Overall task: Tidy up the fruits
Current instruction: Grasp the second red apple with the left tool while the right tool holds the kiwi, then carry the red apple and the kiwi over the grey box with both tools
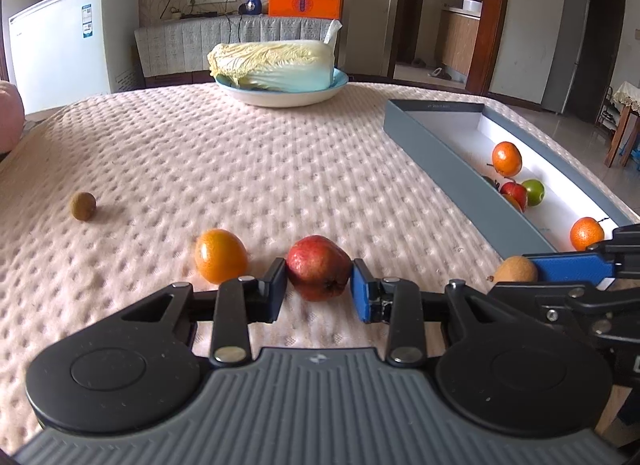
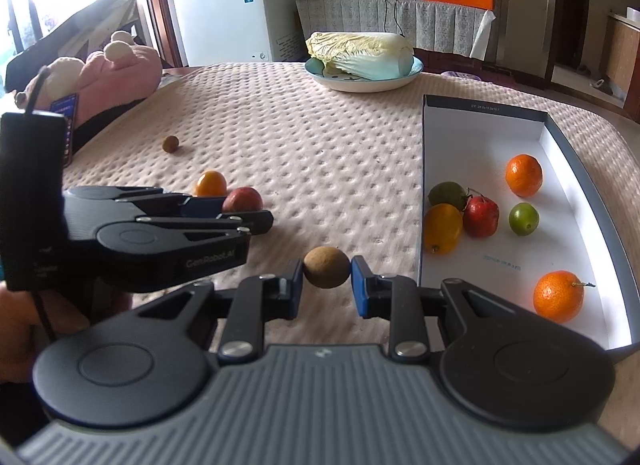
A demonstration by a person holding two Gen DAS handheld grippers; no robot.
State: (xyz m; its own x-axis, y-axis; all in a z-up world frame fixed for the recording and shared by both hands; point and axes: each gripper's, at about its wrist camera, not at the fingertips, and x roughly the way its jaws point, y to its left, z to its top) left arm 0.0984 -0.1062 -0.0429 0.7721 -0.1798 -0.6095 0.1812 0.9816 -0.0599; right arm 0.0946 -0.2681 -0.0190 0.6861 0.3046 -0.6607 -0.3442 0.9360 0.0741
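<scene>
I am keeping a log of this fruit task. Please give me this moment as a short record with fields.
left gripper: jaws on both sides of the red fruit, on the cloth
right gripper: jaws on both sides of the brown fruit
box: six fruits inside, two of them oranges
loose on cloth: orange fruit, small brown fruit
far end: cabbage on a plate
</scene>
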